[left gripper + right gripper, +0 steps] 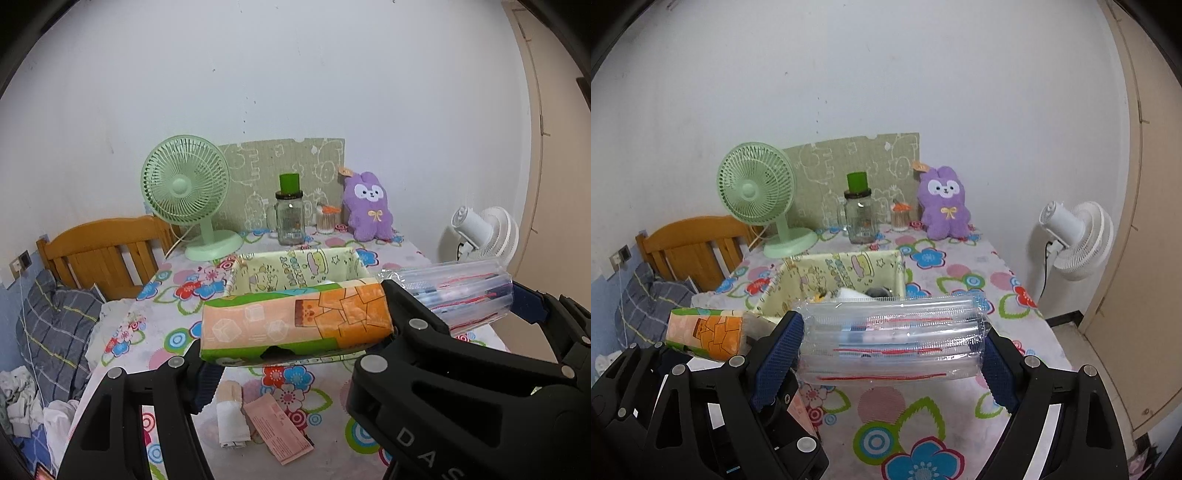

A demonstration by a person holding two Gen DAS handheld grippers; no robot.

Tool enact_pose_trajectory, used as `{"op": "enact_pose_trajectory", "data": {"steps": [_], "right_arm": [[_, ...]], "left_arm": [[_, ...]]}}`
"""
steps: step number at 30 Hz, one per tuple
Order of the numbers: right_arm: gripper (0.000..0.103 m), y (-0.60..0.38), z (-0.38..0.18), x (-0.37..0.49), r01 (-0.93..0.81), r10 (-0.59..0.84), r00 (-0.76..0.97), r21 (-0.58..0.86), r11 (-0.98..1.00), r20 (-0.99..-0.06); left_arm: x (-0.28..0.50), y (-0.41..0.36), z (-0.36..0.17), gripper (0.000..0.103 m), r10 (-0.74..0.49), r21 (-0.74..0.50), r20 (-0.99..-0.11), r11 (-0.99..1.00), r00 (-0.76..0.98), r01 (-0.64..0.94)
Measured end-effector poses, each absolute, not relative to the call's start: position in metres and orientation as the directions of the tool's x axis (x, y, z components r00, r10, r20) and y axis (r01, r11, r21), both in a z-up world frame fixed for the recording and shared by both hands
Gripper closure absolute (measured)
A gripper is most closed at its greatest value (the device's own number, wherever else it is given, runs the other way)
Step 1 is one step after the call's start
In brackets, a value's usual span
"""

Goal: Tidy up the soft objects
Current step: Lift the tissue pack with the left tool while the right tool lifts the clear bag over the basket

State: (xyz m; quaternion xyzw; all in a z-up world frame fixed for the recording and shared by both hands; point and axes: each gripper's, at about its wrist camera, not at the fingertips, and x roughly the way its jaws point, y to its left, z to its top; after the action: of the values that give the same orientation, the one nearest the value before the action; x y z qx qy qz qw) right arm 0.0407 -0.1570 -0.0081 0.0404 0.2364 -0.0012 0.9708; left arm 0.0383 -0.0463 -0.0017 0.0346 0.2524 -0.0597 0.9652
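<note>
Floral table, fabric bin, green fan, purple plush

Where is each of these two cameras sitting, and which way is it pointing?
Left wrist view: rides on the left claw, looking forward across the flowered table; its black fingers clamp an orange-and-green pack, and the right claw shows at right.
Right wrist view: rides on the right claw, facing the same way; its blue-padded fingers grip a clear plastic pack, and the left claw shows at lower left.
Shared: both packs, yellow fabric bin, green fan, glass jar, purple plush, white fan.
</note>
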Motion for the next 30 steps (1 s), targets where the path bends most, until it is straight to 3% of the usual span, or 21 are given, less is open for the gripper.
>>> {"op": "enact_pose_trajectory", "data": {"steps": [30], "right_arm": [[0.013, -0.151, 0.006, 0.081, 0.027, 0.008, 0.903, 0.076, 0.997, -0.43]], "left_arm": [[0.082, -0.039, 0.009, 0.031, -0.109, 0.02, -0.471, 0.991, 0.875, 0.135]]}}
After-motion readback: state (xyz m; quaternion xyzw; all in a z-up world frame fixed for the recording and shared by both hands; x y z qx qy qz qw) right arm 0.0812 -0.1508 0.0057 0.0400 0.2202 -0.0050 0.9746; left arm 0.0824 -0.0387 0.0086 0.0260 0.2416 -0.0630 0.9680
